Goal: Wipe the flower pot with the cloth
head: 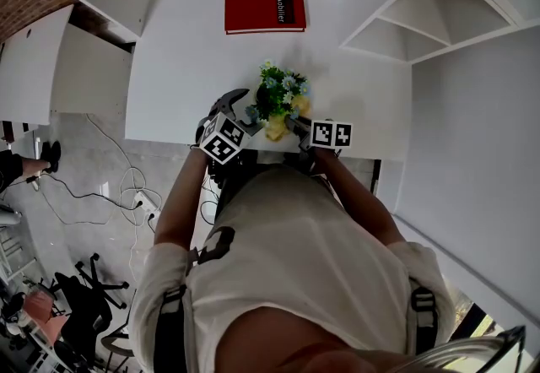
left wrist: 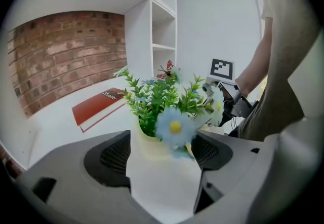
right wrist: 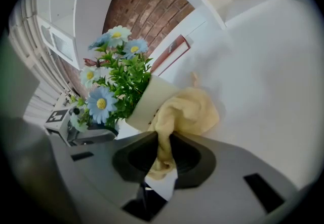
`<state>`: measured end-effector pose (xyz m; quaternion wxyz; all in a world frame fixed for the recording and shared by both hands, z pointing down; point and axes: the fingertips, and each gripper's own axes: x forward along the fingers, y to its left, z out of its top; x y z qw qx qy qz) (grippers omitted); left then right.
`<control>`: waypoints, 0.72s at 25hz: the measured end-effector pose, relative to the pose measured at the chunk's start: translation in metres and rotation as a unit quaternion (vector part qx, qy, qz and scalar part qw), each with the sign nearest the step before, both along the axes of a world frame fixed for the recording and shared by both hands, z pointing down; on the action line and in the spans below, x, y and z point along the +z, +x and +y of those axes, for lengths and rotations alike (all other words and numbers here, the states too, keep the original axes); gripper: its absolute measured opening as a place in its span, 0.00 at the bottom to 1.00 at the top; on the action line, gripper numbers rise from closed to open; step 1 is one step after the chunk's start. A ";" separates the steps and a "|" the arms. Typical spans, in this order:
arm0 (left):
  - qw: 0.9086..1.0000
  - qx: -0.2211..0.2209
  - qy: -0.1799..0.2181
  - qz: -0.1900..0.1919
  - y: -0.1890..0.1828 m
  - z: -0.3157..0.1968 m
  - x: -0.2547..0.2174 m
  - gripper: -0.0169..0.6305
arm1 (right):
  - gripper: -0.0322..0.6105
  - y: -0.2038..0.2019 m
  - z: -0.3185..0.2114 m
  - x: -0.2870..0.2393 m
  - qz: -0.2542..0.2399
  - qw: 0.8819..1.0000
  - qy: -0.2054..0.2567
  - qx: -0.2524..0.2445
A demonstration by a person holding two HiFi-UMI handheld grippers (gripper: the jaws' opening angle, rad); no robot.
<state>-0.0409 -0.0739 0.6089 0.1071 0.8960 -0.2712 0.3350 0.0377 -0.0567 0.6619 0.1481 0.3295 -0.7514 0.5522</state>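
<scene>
Left of centre in the head view: left gripper (head: 243,107), jaws spread wide to either side of the flower pot (head: 277,128), pads not seen pressing on it. In the left gripper view, cream pot (left wrist: 147,144) just beyond the tips, standing on the white counter (left wrist: 61,116), green sprigs and pale blue daisies above.

Just right of the pot: right gripper (head: 297,128), clamped on the yellow cloth (right wrist: 190,111), bunched end laid against the pot's side near the rim in the right gripper view.

Judged as wiping under way, cloth on the pot wall. Next move likely: steady the pot with the left gripper, closing gently, then drag the cloth round and down the wall without tipping the pot or snagging the flowers.

Count: one flower pot, one cloth, two grippers, one red book (head: 265,8) at upper centre of the counter.
</scene>
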 end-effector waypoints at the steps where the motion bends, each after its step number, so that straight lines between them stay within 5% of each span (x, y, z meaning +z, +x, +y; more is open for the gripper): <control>1: 1.000 0.005 -0.008 -0.001 -0.001 -0.002 0.002 0.58 | 0.18 0.000 0.000 -0.001 0.001 1.000 0.001 -0.003; 12: 0.999 0.012 -0.041 0.020 0.016 0.005 0.020 0.58 | 0.18 -0.006 -0.022 -0.071 -0.045 0.995 0.084 -0.017; 18: 0.999 -0.002 -0.038 0.017 0.018 0.026 0.019 0.58 | 0.17 -0.007 -0.005 -0.049 -0.017 0.997 0.062 -0.040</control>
